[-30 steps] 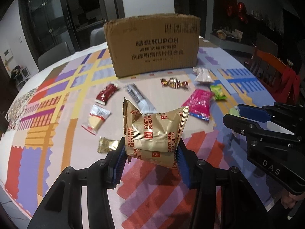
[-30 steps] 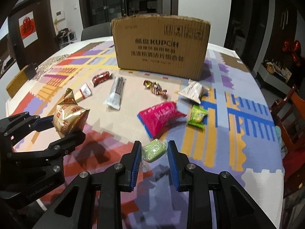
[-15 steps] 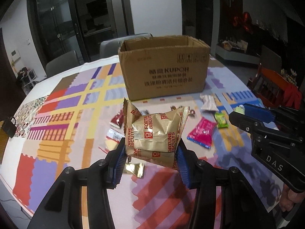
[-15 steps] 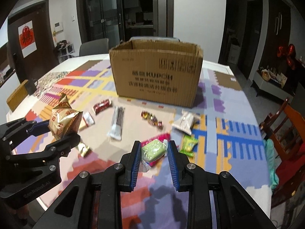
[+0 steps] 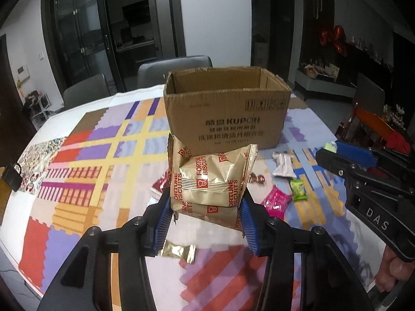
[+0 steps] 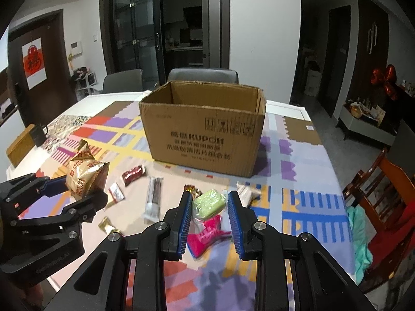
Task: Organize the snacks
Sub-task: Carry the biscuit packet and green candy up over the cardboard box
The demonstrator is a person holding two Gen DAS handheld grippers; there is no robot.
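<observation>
Tabletop carton (image 5: 228, 119) "KUPOH"; gold packets (image 5: 210, 184) "FORTUNE BISCUITS".

Wrist views — shared cardboard box (image 5: 227, 114) ahead

Both grippers: black plastic frames, round silver screws, ribbed blue finger pads (image 5: 163, 220); right gripper (image 5: 333, 150) body lettered "DAS" in white.

"KUPOH" box (image 5: 225, 119), "FORTUNE BISCUITS" packet (image 5: 211, 181)
</observation>
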